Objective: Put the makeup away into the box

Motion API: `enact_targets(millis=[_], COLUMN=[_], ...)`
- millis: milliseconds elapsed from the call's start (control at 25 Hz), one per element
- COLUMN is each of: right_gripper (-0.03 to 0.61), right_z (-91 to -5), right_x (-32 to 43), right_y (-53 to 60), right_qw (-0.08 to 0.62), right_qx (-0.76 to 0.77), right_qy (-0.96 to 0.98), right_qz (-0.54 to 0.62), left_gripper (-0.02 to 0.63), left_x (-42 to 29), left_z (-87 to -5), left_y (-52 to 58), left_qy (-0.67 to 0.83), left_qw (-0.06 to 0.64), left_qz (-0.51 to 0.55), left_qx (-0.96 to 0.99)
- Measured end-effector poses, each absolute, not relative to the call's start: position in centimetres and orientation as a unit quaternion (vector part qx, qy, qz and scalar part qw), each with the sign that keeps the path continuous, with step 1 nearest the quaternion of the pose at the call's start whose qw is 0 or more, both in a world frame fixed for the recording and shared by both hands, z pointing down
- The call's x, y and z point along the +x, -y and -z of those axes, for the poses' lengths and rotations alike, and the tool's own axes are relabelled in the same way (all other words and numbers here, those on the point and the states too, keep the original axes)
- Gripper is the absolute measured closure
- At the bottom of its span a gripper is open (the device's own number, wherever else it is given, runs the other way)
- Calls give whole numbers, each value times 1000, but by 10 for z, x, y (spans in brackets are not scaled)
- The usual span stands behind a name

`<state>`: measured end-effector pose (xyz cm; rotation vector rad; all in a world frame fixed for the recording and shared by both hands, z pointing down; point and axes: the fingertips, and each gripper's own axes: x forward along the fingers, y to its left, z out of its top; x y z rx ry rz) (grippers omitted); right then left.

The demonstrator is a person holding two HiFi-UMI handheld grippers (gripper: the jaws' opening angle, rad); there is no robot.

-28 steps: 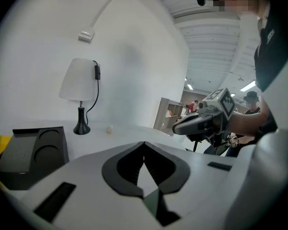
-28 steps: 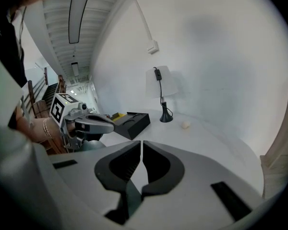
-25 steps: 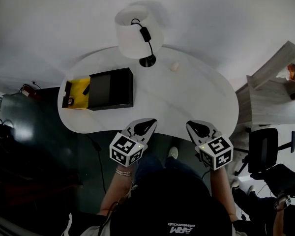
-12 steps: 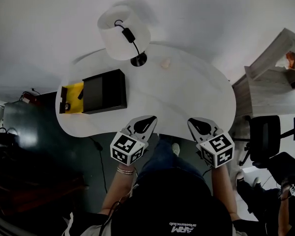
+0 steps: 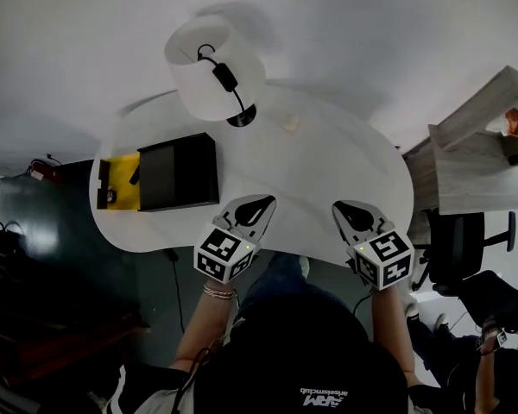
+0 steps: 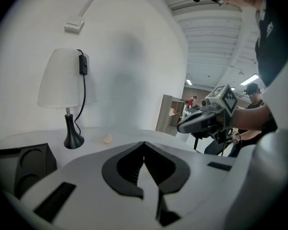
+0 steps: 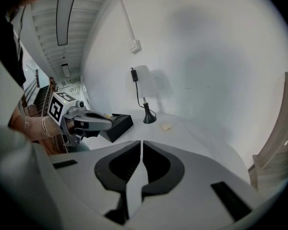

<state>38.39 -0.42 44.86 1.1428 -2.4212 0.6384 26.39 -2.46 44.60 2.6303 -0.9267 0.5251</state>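
White tabletop point(image 5: 328, 179), rounded at its edges, takes up most of what's in front of the person, with a white wall behind it. At the far side stands a lamp point(image 5: 211, 67) with a pale shade, a black foot and a black cord with a switch hanging down the shade. Toward the left end lies the black box point(image 5: 177, 172), low and square, with a yellow section point(image 5: 125, 182) open beside it where a couple of small dark bits show; I can't make out what they are. Both claws hang over the near edge of the table, side by side and apart, pointing toward the lamp. The left gripper point(image 5: 255, 205) has its jaws pressed together with nothing between them, and the right gripper point(image 5: 352, 214) is the same, jaws closed up on empty air. The makeup piece point(image 5: 290, 122), a small pale beige lump, lies on the bare table just beside the lamp's foot, well apart from the box and from both claws.
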Motion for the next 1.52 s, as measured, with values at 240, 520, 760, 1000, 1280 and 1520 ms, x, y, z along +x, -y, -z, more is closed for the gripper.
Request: enact_targets(millis=[240,520,760,1000,1280,1520], right_gripper=[548,548,548,548,546,546], right_z=[-451,-458,-474,-493,-519,-540], right_x=[378,357,342,333,333,329], right_y=[43,89,123,158,191,211], right_qw=[204,224,238,244,252,251], right_qx=[402,385,374,371,372,371], right_qy=[863,866,865,864,859,859], right_qz=[-226,-228,-235,-238,-245,-248], left_gripper=[597,597,597,595,595,595], left_x=[258,242,231,233,243,241], left_z=[-452,-473,-489,-511,-534,-549], left_y=[57,92,121,146,168,180], left_qy=[325,330,341,337,339,372], left_qw=[155,183,204,227,238,240], left_qz=[-187,-196,-191,-194,-201,-196], left_qx=[914,905,897,893,888,875])
